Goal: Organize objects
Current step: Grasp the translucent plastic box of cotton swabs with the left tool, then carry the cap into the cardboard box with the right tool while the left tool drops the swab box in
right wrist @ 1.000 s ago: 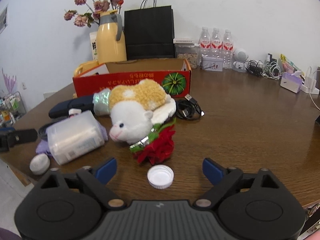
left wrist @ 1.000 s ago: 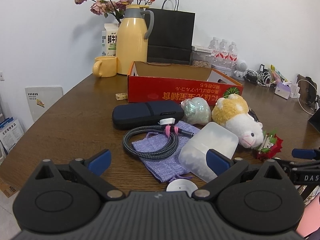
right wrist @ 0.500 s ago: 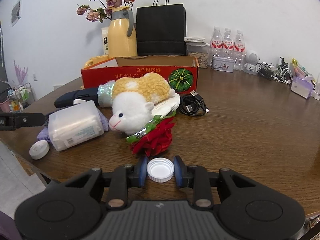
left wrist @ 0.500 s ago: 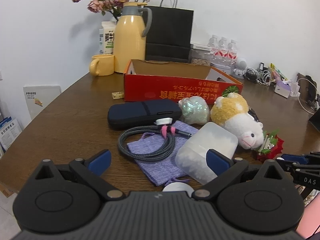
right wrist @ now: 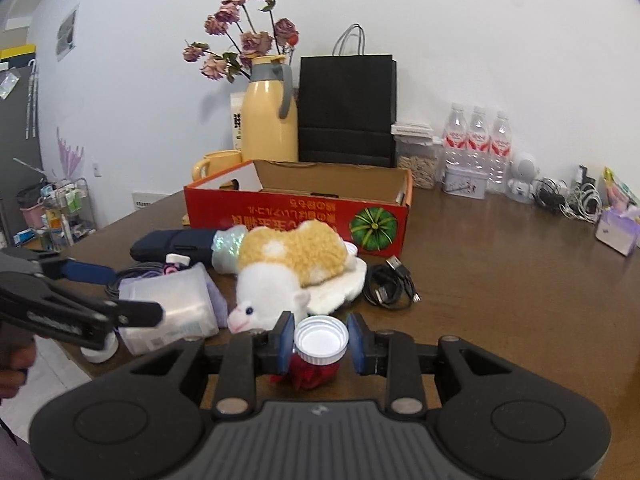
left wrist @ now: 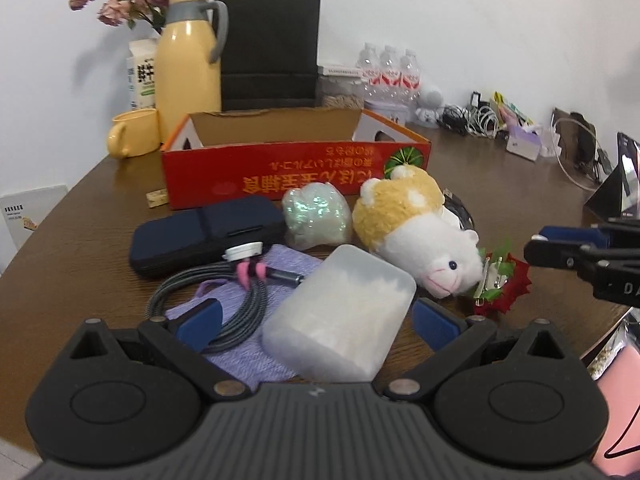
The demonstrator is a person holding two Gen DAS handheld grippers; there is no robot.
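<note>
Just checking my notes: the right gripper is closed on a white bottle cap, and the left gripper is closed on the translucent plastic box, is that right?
Not quite. The left gripper is open, its fingers either side of the translucent plastic box, as the left wrist view shows. The right gripper is indeed closed on the white bottle cap.

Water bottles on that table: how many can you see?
3, standing side by side against the back wall, right of the black paper bag: left bottle, middle bottle, right bottle. More may be hidden behind them.

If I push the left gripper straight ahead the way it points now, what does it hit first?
Most likely the translucent plastic container, which lies between the open fingers of the left gripper. Depth is hard to judge; the braided cable sits near its left finger.
</note>
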